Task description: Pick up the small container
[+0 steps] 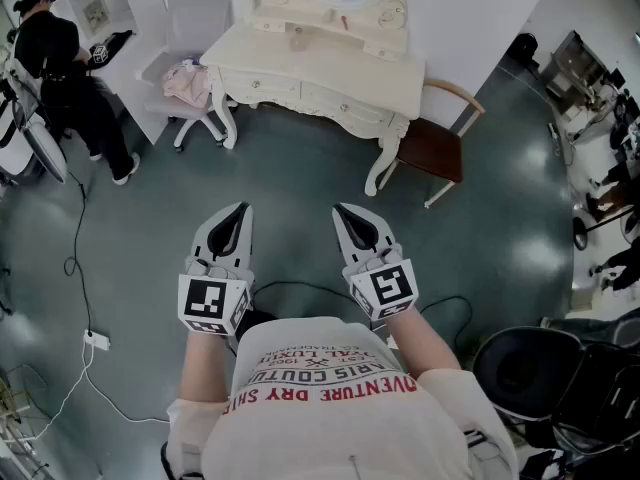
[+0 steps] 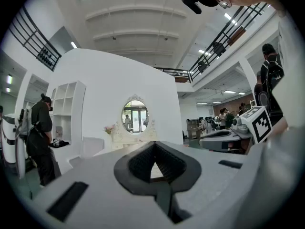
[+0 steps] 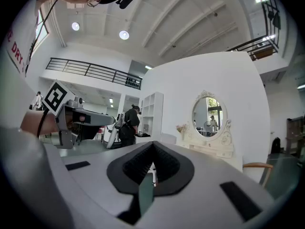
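Flooring (image 1: 300,178) of grey-green fills the head view, where a person in a printed white shirt stands facing a cream dressing table (image 1: 330,63). Beside it are a grey chair (image 1: 195,38) with pink cloth (image 1: 186,83) on its seat, at the left, and a wooden chair (image 1: 432,148) at the right. Only this view shows the tabletop from above. The two gripper views instead take in the ceiling, the balcony railings and the table's oval mirror (image 2: 134,116) face-on. A person in black (image 1: 60,78) stands by white shelves at far left.

The left hand-held gripper (image 1: 240,210) and right hand-held gripper (image 1: 342,210) are held side by side over the floor, both pointing at the table. Each has its jaws pressed together with nothing between them.

Small things (image 1: 297,31) dot the tabletop near the mirror's base, too tiny to tell which is the small container. They lie well ahead of both hand-held grippers, apart from them. The table's drawers (image 1: 270,86) are closed, so their contents are hidden.
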`<move>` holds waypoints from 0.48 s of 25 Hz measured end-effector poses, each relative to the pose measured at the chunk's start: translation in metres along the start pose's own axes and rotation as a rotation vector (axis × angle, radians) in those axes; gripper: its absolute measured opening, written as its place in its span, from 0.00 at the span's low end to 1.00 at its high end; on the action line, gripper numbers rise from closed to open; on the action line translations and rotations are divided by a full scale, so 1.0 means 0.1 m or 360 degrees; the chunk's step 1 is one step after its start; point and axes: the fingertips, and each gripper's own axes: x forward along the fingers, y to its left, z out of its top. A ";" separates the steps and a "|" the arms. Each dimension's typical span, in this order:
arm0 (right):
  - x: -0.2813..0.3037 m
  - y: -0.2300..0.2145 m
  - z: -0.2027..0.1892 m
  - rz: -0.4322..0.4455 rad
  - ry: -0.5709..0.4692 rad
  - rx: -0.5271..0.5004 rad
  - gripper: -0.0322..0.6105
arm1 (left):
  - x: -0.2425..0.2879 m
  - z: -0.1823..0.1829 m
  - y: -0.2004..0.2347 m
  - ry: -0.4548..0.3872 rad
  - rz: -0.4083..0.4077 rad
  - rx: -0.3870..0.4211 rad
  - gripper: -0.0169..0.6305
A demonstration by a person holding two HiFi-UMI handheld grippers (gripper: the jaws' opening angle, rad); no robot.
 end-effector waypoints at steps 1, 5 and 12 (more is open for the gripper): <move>0.01 -0.01 0.00 0.0000 0.0002 -0.0001 0.05 | 0.01 0.00 0.01 0.0000 -0.0001 0.0003 0.04; 0.05 -0.05 -0.01 -0.0001 0.0002 0.0001 0.05 | 0.06 0.02 0.03 -0.0006 -0.0004 0.0009 0.04; 0.05 -0.12 -0.05 -0.0015 -0.0018 0.0051 0.05 | 0.12 0.00 -0.02 -0.0012 -0.0020 -0.0026 0.04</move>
